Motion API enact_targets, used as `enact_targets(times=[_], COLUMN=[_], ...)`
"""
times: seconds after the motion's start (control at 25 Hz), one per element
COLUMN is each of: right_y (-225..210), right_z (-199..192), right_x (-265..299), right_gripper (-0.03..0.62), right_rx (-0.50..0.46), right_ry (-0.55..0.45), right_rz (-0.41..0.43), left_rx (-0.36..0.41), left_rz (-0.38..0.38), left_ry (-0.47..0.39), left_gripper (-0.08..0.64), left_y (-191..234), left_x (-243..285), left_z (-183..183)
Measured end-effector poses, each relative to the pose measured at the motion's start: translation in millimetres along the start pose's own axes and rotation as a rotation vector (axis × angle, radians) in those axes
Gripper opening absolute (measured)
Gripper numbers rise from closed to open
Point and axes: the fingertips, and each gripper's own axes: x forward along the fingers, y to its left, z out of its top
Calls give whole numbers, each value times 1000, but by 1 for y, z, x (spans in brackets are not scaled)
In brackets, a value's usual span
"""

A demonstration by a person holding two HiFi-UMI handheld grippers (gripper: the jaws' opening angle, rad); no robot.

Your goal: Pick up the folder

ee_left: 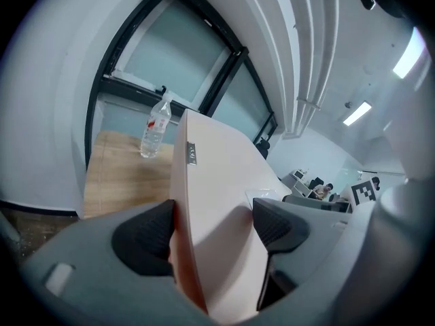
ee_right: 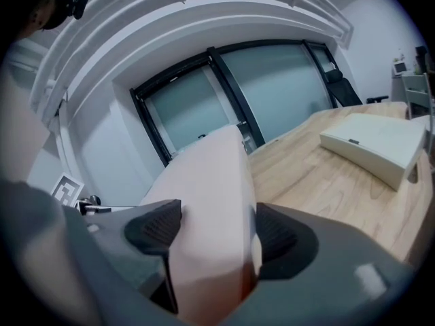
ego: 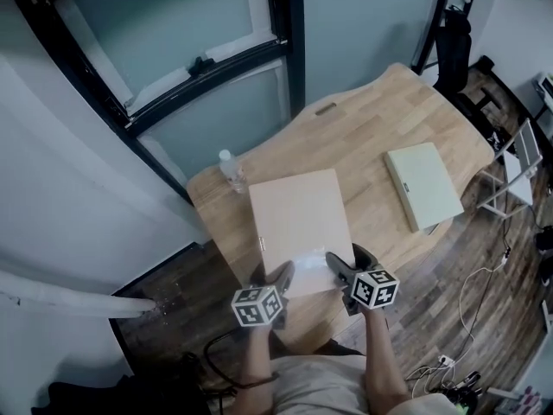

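Wooden table (ego: 363,128): light top, set against a black-framed glass wall.

Folder (ego: 298,219): pale pink-beige, the largest item on the table, lying at the near left part with its near edge towards me. I hold that edge with both claws. In the left gripper view the folder (ee_left: 217,182) rises edge-on between my jaws, with a small metal tab on its spine. From the head view I cannot tell whether its far edge rests on the wood.

Second folder (ego: 423,184): pale green, flat on the table's right side, well apart from the first.

Left gripper (ego: 281,275): clenched on the folder's near left corner, one pad pressed to each face.

Right gripper (ego: 339,266): clamped on the near right corner, with the folder (ee_right: 211,182) filling the gap between the pads.

Water bottle (ego: 232,171): clear, upright, just beside the folder's far left corner.
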Motion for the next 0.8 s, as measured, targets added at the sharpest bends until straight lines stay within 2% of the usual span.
enact_targets(times=[0.32, 0.8], right_y=[29, 49], right_z=[65, 119], right_x=[-41, -127], right_gripper=[348, 348], right_rx=[-114, -205], right_ry=[-138, -302], right_rz=[74, 119], left_rx=[81, 188], left_rz=[5, -31], left_ry=[-162, -341], left_gripper=[347, 347], left_y=[-50, -133], left_x=[-40, -92], left_z=[52, 84])
